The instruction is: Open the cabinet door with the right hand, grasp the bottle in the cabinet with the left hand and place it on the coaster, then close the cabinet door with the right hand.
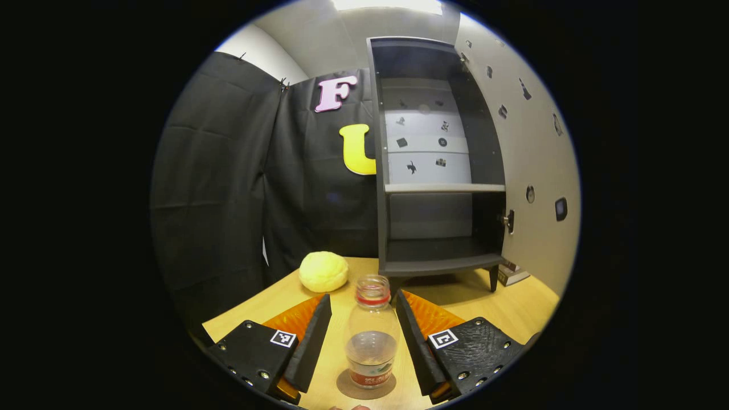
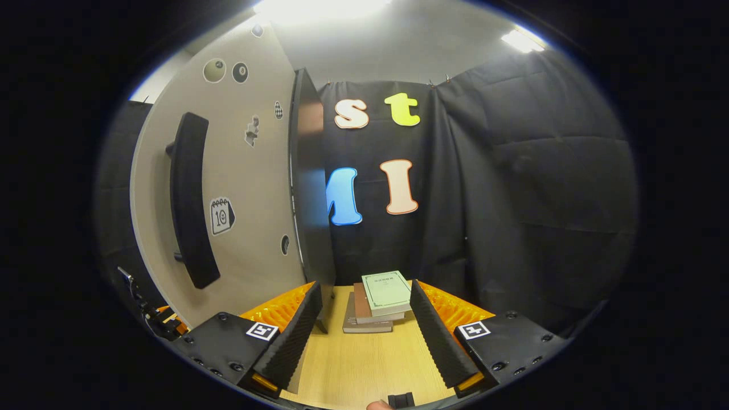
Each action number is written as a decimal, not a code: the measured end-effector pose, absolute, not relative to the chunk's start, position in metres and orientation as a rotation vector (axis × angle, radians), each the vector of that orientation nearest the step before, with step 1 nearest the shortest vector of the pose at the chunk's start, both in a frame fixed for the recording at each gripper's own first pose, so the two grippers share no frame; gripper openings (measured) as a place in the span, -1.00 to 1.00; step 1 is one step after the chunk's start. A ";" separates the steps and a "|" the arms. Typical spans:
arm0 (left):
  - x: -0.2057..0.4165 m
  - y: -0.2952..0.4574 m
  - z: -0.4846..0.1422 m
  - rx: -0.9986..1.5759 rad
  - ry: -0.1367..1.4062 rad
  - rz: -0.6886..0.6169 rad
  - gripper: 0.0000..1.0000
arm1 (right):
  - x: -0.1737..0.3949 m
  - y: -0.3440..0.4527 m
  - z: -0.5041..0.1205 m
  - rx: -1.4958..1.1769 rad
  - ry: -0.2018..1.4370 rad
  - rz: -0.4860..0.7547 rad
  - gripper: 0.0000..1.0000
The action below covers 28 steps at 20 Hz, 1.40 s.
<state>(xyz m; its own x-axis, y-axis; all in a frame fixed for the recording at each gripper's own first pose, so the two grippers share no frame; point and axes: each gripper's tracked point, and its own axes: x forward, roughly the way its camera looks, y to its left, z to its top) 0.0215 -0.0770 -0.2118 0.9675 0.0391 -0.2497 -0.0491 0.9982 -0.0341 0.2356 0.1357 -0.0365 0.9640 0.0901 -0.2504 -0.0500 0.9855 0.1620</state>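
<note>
- In the left gripper view, the left gripper (image 1: 363, 336) has its fingers spread wide, one to each side of the bottle (image 1: 371, 340), and neither pad touches it.
- The bottle stands upright between those fingers on a round brown coaster (image 1: 365, 387), with no cap on its neck, a red ring below the mouth and a little clear liquid in the bottom.
- The coaster lies on the wooden table (image 1: 512, 310), close to the camera and between the finger bases.
- A yellow bun (image 1: 323, 271) sits on the table ahead of the left finger, apart from the bottle.
- The cabinet (image 1: 438, 165) stands ahead and slightly right of the gripper, its door (image 1: 524, 142) swung open to the right; the shelves look bare.
- In the right gripper view, the right gripper (image 2: 364, 336) is also spread, gripping nothing.
- The open door's edge (image 2: 310, 188) rises just ahead of its left finger; whether they touch cannot be told.
- The door's handle (image 2: 191, 199), a long dark bar, is to the left of that finger.
- A stack of books (image 2: 379, 304) lies on the table ahead, between the fingers.
</note>
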 end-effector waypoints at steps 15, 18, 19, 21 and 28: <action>0.027 -0.014 -0.017 -0.019 0.141 0.099 0.28 | 0.243 0.181 0.024 0.106 0.209 0.161 0.79; 0.034 0.004 -0.010 -0.019 0.124 0.079 0.32 | 0.241 0.186 0.025 0.088 0.210 0.108 0.87; 0.035 0.005 -0.012 -0.025 0.126 0.064 0.32 | 0.239 0.188 0.026 0.090 0.213 0.092 0.87; 0.039 0.007 -0.018 -0.033 0.137 0.030 0.28 | 0.238 0.196 0.026 0.104 0.217 0.074 0.87; 0.042 0.026 -0.027 -0.020 0.137 -0.043 0.32 | 0.228 0.252 0.029 0.118 0.228 0.095 0.87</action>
<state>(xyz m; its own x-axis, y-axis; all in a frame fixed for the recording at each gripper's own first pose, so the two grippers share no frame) 0.0422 0.0265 -0.0267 0.9898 -0.0443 -0.1358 0.0416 0.9989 -0.0226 0.2284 0.2524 0.0289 0.9697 0.1067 -0.2195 -0.0801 0.9887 0.1268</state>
